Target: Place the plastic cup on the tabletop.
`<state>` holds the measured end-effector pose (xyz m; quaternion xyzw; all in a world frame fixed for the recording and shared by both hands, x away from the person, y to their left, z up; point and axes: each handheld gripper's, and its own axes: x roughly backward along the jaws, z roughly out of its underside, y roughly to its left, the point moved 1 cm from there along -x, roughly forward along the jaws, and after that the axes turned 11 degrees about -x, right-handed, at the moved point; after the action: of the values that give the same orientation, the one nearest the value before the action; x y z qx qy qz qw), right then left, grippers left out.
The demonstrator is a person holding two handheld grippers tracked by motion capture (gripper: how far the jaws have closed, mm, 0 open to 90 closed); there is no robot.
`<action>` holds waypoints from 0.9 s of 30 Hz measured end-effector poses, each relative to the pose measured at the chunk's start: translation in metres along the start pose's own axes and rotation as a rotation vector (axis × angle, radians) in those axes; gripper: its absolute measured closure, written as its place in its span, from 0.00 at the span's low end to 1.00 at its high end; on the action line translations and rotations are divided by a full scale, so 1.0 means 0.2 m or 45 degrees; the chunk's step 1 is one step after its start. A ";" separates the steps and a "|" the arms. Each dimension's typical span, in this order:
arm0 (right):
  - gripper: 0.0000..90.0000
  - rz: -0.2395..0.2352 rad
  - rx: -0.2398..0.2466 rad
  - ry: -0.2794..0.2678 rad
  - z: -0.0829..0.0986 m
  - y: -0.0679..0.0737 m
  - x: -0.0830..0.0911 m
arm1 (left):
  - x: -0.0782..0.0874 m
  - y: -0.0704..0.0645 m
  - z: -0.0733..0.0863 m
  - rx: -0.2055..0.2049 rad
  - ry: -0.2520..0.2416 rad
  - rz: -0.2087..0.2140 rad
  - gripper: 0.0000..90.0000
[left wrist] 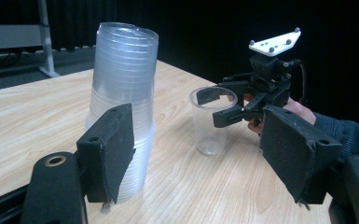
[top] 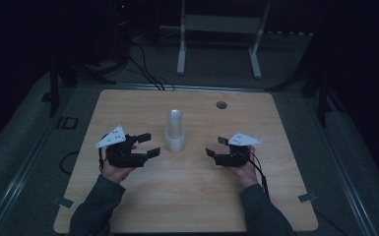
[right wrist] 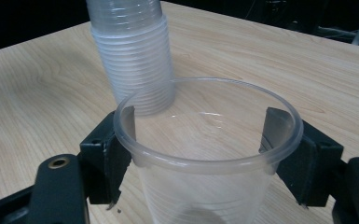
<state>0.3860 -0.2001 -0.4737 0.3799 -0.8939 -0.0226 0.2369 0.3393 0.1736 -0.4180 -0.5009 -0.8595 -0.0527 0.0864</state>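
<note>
Single cup point(right wrist: 205, 154) between right hand-held gripper point(right wrist: 205, 140) jaws

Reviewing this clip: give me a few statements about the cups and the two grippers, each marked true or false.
1. The stack of cups stands upside down on the table. True.
2. The single cup lies on its side. False: it is upright, mouth up.
3. The right gripper has its jaws on either side of the single cup. True.
4. The left gripper grips the stack. False: its jaws are open, with the stack beside one jaw.
</note>
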 end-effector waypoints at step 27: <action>0.21 -0.023 0.007 0.039 0.06 0.02 0.04 | 0.00 0.00 0.00 0.002 -0.002 0.001 0.29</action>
<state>0.3728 -0.2044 -0.4797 0.3888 -0.8868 -0.0165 0.2494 0.3391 0.1735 -0.4179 -0.5012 -0.8595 -0.0517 0.0860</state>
